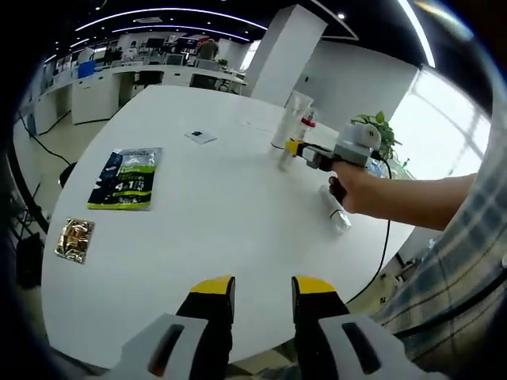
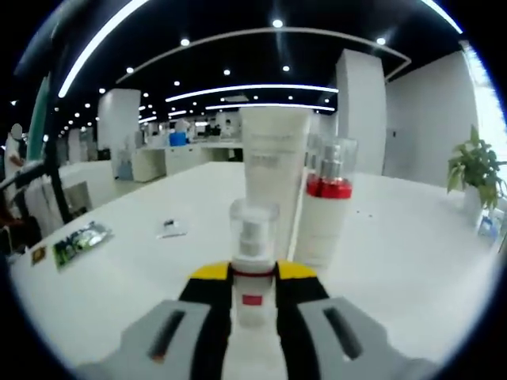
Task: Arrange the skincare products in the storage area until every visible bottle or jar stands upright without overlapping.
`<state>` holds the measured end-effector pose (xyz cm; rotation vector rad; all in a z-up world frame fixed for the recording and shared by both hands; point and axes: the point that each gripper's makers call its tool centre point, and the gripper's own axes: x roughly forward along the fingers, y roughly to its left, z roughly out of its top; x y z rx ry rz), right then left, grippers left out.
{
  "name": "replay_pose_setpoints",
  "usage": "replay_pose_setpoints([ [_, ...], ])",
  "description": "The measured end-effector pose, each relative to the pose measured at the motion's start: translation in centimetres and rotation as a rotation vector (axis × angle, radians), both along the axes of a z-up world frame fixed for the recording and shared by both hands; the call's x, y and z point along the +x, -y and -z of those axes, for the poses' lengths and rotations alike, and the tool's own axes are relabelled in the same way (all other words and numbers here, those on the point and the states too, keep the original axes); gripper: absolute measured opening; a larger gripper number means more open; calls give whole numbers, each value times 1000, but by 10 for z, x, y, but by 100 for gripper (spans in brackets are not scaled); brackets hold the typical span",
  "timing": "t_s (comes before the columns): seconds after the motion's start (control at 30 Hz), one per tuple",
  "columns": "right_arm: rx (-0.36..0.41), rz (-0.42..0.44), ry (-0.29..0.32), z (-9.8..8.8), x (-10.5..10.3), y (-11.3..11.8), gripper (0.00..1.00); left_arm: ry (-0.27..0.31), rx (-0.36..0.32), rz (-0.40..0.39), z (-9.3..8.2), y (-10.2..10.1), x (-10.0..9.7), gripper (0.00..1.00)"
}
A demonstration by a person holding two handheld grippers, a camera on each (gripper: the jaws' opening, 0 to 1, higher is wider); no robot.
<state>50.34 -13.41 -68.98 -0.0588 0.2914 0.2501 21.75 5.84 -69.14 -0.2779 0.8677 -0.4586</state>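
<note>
A small clear-capped white pump bottle (image 2: pixel 253 269) is clamped upright in the right claw (image 2: pixel 253 279), just before a tall white tube (image 2: pixel 273 178) and red-collared bottle (image 2: pixel 325 210) on the white table (image 2: pixel 412 261). Another bottle (image 1: pixel 336 210) lies partly hidden behind a hand (image 1: pixel 356 186). The left claw (image 1: pixel 263 294) is held slightly open, empty.

Grey left gripper (image 1: pixel 263 297) with yellow-tipped black jaws (plaid sleeve (image 1: pixel 444 277) beside).

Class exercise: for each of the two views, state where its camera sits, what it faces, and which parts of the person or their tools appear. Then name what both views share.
Left gripper view: rides the left hand-held gripper, facing across the white table; a hand and sleeve show.
Right gripper view: rides the right hand-held gripper, shut on a pump bottle, facing a white tube.
Shared: tube, red-collared bottle, green packet.
</note>
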Motion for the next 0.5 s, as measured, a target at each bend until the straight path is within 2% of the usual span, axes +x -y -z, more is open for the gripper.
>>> replay_pose_setpoints([
  [0.33,-6,22,18,-1,10,0,19,-2,8,-17,0,-8,-2,29],
  [0.5,-4,54,5,0,15,0,19,-3,8,-13,0,-8,-3,29],
])
